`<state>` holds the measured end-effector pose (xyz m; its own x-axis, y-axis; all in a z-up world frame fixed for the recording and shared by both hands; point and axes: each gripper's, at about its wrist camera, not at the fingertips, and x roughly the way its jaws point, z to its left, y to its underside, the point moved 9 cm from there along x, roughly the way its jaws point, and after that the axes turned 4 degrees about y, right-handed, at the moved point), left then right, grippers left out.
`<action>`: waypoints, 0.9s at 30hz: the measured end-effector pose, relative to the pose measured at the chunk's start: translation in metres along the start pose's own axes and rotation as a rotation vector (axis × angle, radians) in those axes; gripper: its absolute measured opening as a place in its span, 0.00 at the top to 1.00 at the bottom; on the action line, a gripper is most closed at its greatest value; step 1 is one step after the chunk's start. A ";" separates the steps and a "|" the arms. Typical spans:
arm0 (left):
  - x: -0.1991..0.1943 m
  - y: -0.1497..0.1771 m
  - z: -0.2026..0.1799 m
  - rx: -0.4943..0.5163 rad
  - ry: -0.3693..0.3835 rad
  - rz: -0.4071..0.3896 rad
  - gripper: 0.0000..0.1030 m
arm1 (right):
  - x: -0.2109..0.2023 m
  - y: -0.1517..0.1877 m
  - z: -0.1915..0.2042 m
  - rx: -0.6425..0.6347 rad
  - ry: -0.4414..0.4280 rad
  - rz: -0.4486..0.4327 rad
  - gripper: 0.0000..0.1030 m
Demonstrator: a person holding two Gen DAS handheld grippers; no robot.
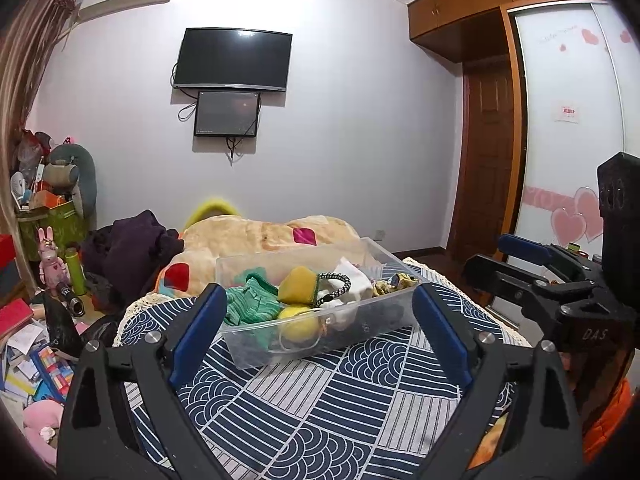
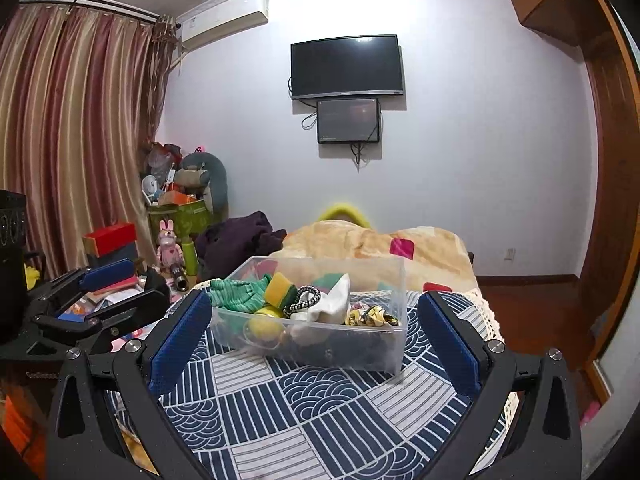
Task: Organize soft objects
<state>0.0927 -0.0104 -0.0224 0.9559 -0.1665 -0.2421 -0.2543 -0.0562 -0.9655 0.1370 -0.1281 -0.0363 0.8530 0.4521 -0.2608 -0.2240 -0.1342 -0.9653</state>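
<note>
A clear plastic bin [image 1: 384,320] [image 2: 360,348] stands on a table under a navy and white patterned cloth [image 1: 320,400]. In it lie a green striped cloth [image 1: 248,304] [image 2: 236,296], a yellow and green sponge [image 1: 298,284] [image 2: 280,288], a black and white braided cord [image 1: 336,286], a white cloth [image 2: 332,304], a yellow ball [image 1: 300,320] [image 2: 264,326] and a yellow patterned cloth [image 2: 372,316]. My left gripper [image 1: 320,294] [image 2: 150,282] is open just short of the bin, holding nothing. My right gripper [image 2: 314,300] [image 1: 486,256] is open beside it, also empty.
Behind the table lies a beige blanket with coloured patches [image 1: 256,236] and a heap of dark purple clothes [image 1: 132,248]. Boxes, books and plush toys [image 1: 52,208] crowd the left side by the curtain. A wardrobe [image 1: 568,120] and wooden door stand on the right.
</note>
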 end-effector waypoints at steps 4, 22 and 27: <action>0.000 0.000 0.000 0.000 -0.001 0.001 0.08 | -0.001 -0.001 -0.002 0.003 -0.002 0.002 0.00; -0.003 -0.001 -0.004 0.009 0.003 -0.010 0.06 | -0.004 -0.004 0.002 0.003 -0.009 -0.005 0.00; -0.005 -0.003 -0.008 0.015 0.010 -0.022 0.03 | -0.003 -0.005 0.002 0.010 -0.009 -0.008 0.00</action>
<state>0.0871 -0.0171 -0.0175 0.9597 -0.1754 -0.2197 -0.2307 -0.0448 -0.9720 0.1347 -0.1270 -0.0308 0.8504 0.4611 -0.2536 -0.2225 -0.1217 -0.9673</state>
